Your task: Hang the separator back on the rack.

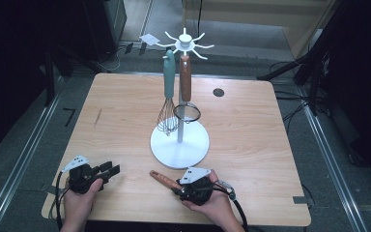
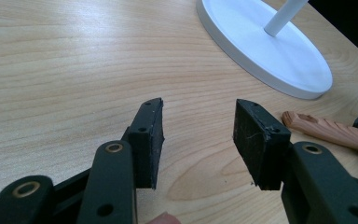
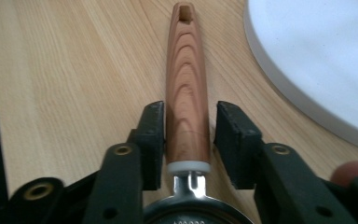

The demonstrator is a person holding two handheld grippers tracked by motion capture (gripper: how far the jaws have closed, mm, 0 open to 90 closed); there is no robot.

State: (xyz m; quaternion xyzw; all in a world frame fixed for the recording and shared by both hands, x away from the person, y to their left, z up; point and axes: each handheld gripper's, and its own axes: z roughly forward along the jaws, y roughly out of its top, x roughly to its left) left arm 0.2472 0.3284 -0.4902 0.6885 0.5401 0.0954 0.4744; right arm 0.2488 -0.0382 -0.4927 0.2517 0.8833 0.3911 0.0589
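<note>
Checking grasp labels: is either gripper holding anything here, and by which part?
Right gripper straddles the wooden handle of a utensil near its metal end; one jaw touches, a gap shows at the other, so a firm hold can't be told. Left gripper open, empty.

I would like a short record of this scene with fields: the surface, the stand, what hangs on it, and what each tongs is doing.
surface: wooden table
stand: white stand with hooks on top, near the table's middle
hanging: whisk with teal handle; strainer with wooden handle
left tongs: open, nothing between the jaws, low over the table
right tongs: jaws on both sides of a wooden handle; a small gap shows at one jaw
held tool: lies on the table beside the stand's base
</note>
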